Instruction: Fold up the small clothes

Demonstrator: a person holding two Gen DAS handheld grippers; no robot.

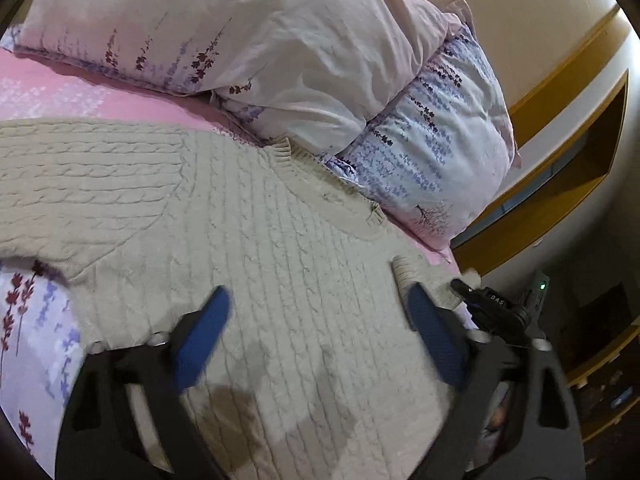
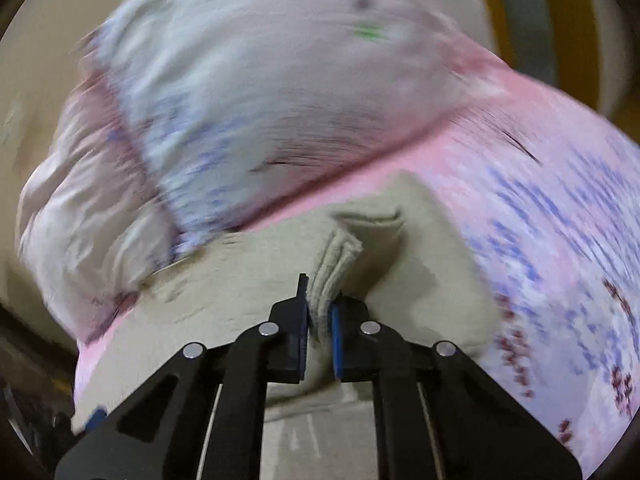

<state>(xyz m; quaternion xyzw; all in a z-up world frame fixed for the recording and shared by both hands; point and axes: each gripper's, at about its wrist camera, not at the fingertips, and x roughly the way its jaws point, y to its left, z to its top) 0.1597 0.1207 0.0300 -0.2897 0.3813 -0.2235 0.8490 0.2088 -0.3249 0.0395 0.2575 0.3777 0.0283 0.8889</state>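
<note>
The beige cable-knit sweater point(image 1: 248, 216) lies flat on the pink flowery bed sheet point(image 1: 80, 96), just beside two big pillows with purple flowers point(image 1: 280, 40). The left claw point(image 1: 316, 312) hangs over the sweater with its blue fingers point(image 1: 204, 332) spread wide, gripping nothing. The right claw point(image 2: 319, 320) is squeezed tight on a bunched sweater edge. Its black body reads "DAS" point(image 1: 497, 301)

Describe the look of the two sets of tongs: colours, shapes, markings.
The left tongs have a black frame of angular linkage arms with triangular cut-outs, silver round pivot pins and blue textured pads. The right tongs show the same black linkage, four silver pins and a blue pad on one finger. Seen from the left wrist, a black finger bears white letters, apparently "DAS". No cables or sleeves show.
</note>
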